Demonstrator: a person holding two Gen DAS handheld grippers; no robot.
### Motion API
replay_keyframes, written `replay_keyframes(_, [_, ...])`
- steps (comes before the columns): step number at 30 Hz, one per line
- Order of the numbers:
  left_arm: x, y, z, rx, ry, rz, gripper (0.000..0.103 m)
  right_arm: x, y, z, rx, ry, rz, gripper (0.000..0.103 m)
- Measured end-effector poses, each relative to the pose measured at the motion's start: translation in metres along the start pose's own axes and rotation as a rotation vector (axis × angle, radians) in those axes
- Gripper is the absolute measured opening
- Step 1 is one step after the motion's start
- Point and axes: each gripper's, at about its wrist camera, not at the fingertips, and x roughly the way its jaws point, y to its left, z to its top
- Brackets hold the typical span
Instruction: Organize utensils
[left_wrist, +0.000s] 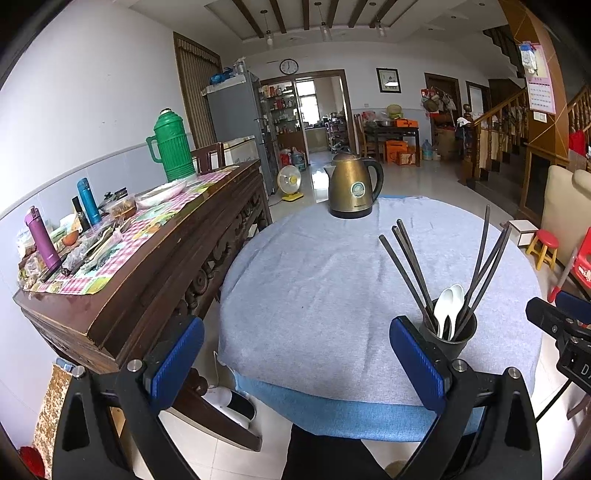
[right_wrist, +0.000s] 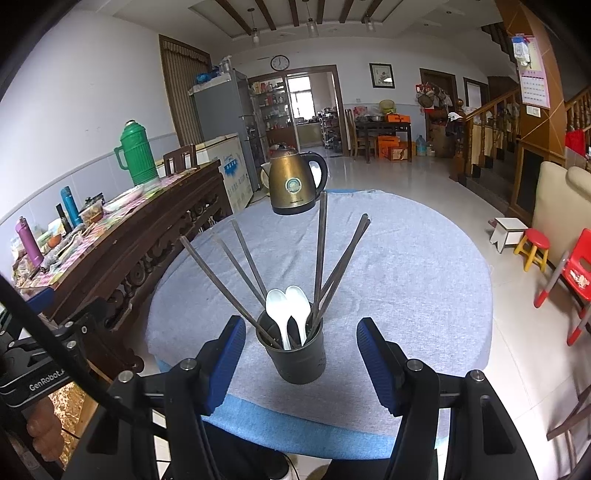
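A dark cup (right_wrist: 297, 354) stands on the round table (right_wrist: 424, 266), near its front edge, on the grey cloth (left_wrist: 314, 280). In the cup are several long dark chopsticks (right_wrist: 321, 254), leaning out to both sides, and two white spoons (right_wrist: 288, 314) with the bowls up. The right gripper (right_wrist: 301, 363) has its blue fingers spread on either side of the cup, not touching it. The left gripper (left_wrist: 295, 363) is also spread wide and empty, above the table's front edge, with the cup just beside its right finger. A brass-coloured kettle (left_wrist: 352, 186) stands at the far edge.
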Motion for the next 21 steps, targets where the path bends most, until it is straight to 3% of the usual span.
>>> replay_keyframes(21, [0.0097, 0.0031, -0.0012, -0.01, 0.021, -0.003, 0.1, 0.0051, -0.0018, -0.0055, -0.009, 0.011, -0.012, 0.066])
